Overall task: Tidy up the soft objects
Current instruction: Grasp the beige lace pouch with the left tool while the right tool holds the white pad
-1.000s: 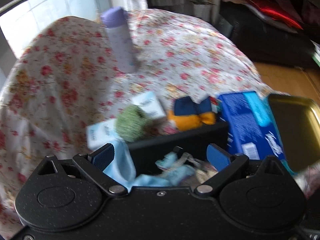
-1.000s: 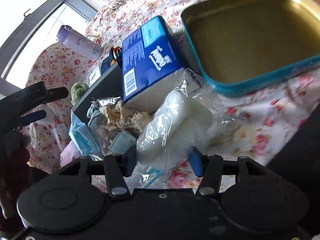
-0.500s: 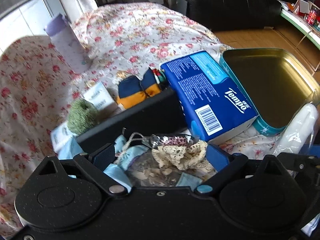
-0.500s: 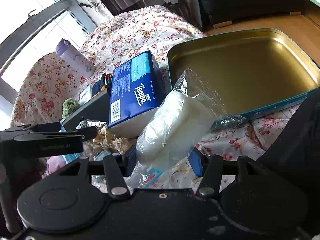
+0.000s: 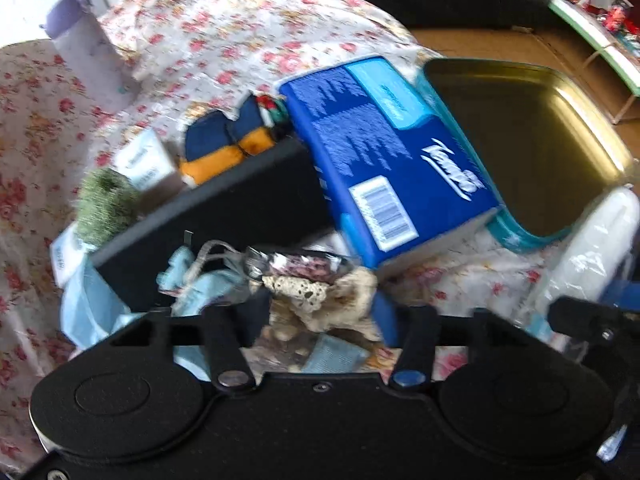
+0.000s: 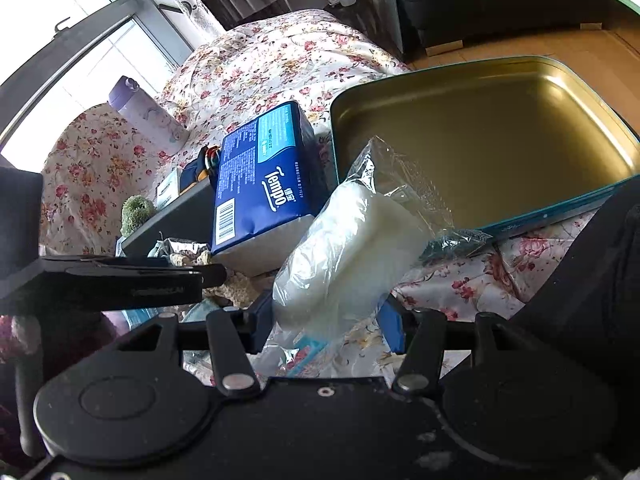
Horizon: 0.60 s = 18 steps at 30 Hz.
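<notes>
My left gripper (image 5: 320,316) is shut on a beige lace bundle (image 5: 320,300) that lies in a pile with a shiny patterned pouch (image 5: 304,266) and light blue masks (image 5: 92,300), in front of a black box (image 5: 224,216). Between the blue pads of my right gripper (image 6: 326,316) sits a white soft roll in a clear plastic bag (image 6: 344,248), held above the floral cloth. The roll (image 5: 600,240) also shows at the right edge of the left wrist view. In the right wrist view the left gripper's black fingers (image 6: 120,280) reach in from the left.
A blue Tempo tissue pack (image 5: 384,160) leans against a gold tin with a teal rim (image 5: 520,232). Behind the black box are a green fuzzy ball (image 5: 106,200), a blue-and-orange cloth (image 5: 224,148), a small white box (image 5: 148,160) and a purple bottle (image 5: 84,52).
My left gripper has come down over the pile and its jaws have shut on the lace bundle. The right gripper keeps its hold on the bagged roll and has risen slightly.
</notes>
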{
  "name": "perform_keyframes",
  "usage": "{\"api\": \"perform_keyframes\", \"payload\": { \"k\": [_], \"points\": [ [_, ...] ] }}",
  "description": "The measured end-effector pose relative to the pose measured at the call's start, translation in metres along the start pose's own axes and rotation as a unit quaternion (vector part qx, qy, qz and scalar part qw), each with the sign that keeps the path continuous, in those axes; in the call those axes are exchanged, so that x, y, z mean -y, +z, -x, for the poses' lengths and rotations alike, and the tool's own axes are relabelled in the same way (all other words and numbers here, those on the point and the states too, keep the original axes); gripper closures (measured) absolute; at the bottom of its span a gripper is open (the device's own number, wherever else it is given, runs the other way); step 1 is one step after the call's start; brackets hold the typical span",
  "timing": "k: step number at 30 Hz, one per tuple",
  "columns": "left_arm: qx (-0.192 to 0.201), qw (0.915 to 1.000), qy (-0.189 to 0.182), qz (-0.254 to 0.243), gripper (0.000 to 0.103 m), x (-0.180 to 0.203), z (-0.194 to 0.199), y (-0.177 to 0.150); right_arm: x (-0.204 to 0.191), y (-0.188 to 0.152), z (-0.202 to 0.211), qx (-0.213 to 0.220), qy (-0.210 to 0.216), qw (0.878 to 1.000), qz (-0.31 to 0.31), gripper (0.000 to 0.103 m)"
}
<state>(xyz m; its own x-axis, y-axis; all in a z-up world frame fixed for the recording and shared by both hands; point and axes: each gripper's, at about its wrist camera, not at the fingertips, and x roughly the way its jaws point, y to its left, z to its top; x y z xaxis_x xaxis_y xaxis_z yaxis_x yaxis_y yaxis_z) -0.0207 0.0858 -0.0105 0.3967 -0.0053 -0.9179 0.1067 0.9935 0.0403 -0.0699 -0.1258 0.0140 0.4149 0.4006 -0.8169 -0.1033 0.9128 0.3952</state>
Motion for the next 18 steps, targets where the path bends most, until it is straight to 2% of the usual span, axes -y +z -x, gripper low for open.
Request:
{"api": "perform_keyframes", "payload": {
  "k": [2,3,8,10,14,17,18],
  "points": [
    [0.011,0.9999,-0.001,0.0,0.066,0.001,0.005,-0.002,-0.001,0.0,0.001,0.001,-0.001,1.0,0.0,0.049],
    [0.015,0.9999,0.0,0.003,0.073,0.002,0.007,-0.002,0.0,0.0,0.003,0.003,-0.001,1.0,0.0,0.049],
    [0.031,0.9977,-0.019,0.058,0.078,-0.006,0.021,-0.005,0.001,0.001,0.011,0.01,-0.001,1.0,0.004,0.049],
    [0.04,0.9968,-0.017,0.067,0.084,-0.006,0.026,-0.007,0.002,0.003,0.015,0.015,0.0,1.0,0.006,0.049],
    [0.053,0.9948,-0.023,0.084,0.084,-0.009,0.041,-0.013,0.006,0.005,0.022,0.026,0.002,1.0,0.007,0.049],
    [0.06,0.9951,-0.011,0.078,0.083,-0.007,0.047,-0.014,0.011,0.007,0.024,0.029,0.002,1.0,0.002,0.049],
    [0.061,0.9959,-0.006,0.067,0.078,-0.005,0.046,-0.014,0.012,0.007,0.025,0.029,0.003,1.0,-0.001,0.049]
  ]
}}
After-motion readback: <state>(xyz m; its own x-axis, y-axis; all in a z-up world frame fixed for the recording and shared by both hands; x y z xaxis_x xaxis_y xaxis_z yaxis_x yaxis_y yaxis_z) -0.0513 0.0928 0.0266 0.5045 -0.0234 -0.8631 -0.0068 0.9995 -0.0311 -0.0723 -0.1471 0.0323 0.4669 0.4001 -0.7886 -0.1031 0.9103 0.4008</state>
